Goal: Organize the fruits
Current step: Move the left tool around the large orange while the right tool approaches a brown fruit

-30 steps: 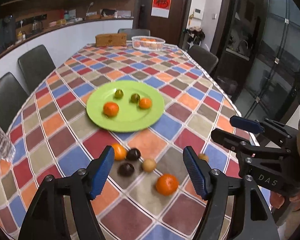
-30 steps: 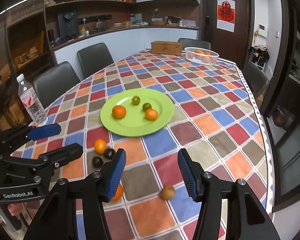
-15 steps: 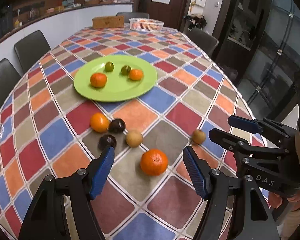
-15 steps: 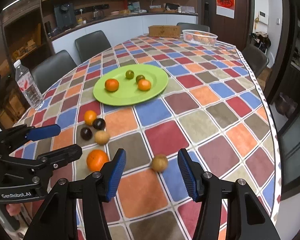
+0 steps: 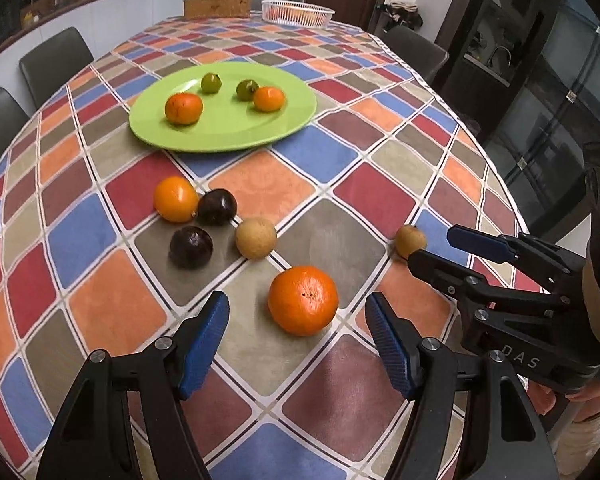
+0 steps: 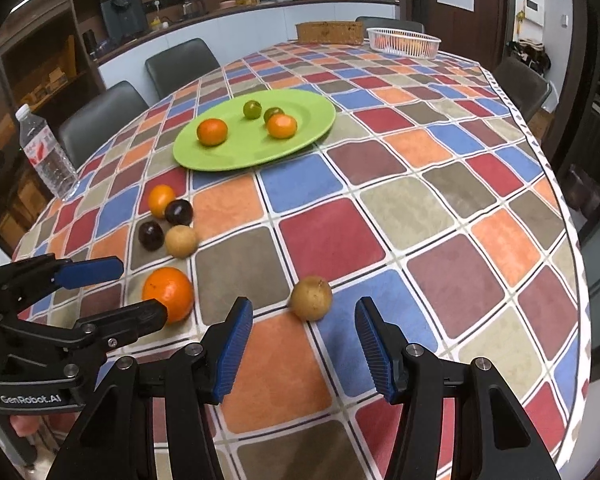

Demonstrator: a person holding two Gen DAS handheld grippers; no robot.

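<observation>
A green plate [image 5: 220,136] [image 6: 240,156] holds two oranges and two green fruits. Loose on the checked tablecloth lie a large orange [image 5: 303,300] [image 6: 168,294], a small orange [image 5: 175,199], two dark plums [image 5: 191,247], and two tan fruits [image 5: 256,238] [image 6: 311,298]. My left gripper [image 5: 298,340] is open, its blue pads just short of the large orange on either side. My right gripper [image 6: 302,344] is open just before the nearer tan fruit. Each gripper shows in the other's view.
A water bottle [image 6: 46,152] stands at the table's left edge. A white basket [image 6: 404,42] and a wooden box [image 6: 330,32] sit at the far end. Dark chairs [image 6: 100,120] ring the table. The table edge runs along the right.
Both grippers have moved forward and down toward the table. The large orange now sits close before the left fingers, the tan fruit close before the right fingers. Both stay open.
</observation>
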